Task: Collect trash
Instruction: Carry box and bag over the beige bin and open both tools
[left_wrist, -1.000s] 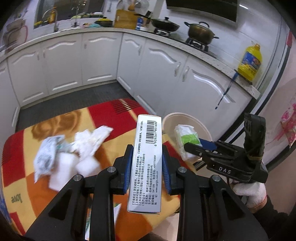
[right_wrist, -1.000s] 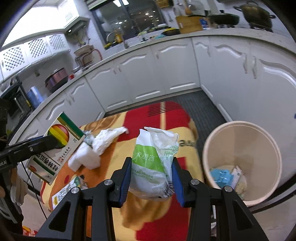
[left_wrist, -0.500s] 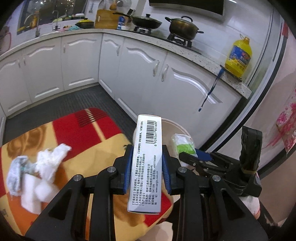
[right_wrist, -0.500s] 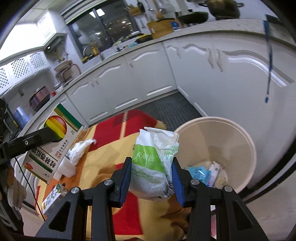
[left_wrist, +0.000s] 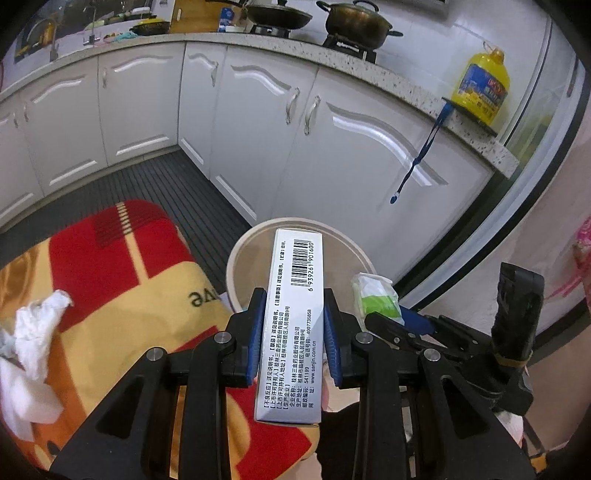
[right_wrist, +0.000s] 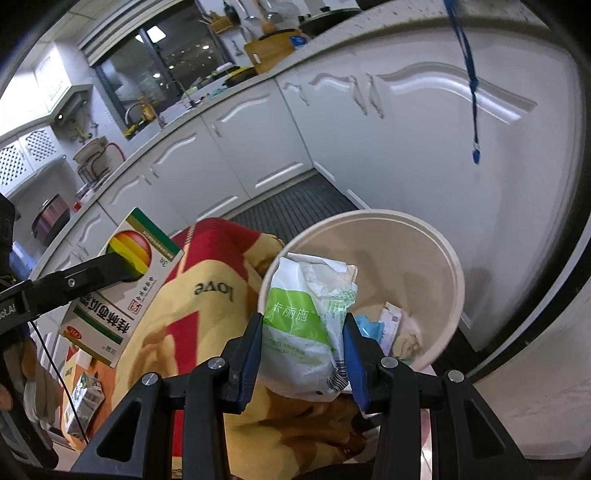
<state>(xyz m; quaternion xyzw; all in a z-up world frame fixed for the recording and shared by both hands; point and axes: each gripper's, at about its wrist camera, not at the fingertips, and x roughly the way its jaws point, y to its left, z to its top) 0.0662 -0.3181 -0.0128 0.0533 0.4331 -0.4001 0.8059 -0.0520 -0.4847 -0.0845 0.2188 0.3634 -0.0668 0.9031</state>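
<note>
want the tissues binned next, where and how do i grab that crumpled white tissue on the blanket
Pinch the crumpled white tissue across its raised, bunched ridge, coming straight down from above. It lies loose on the soft blanket, so a side approach would probably just push it along.

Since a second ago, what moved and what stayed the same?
Both tongs swung away from the red and yellow blanket toward the round beige trash bin. The left tongs carried the long white cardboard box over its rim, and the right tongs brought the crumpled green and white plastic bag over it. Nothing was let go: both grips stayed shut.
</note>
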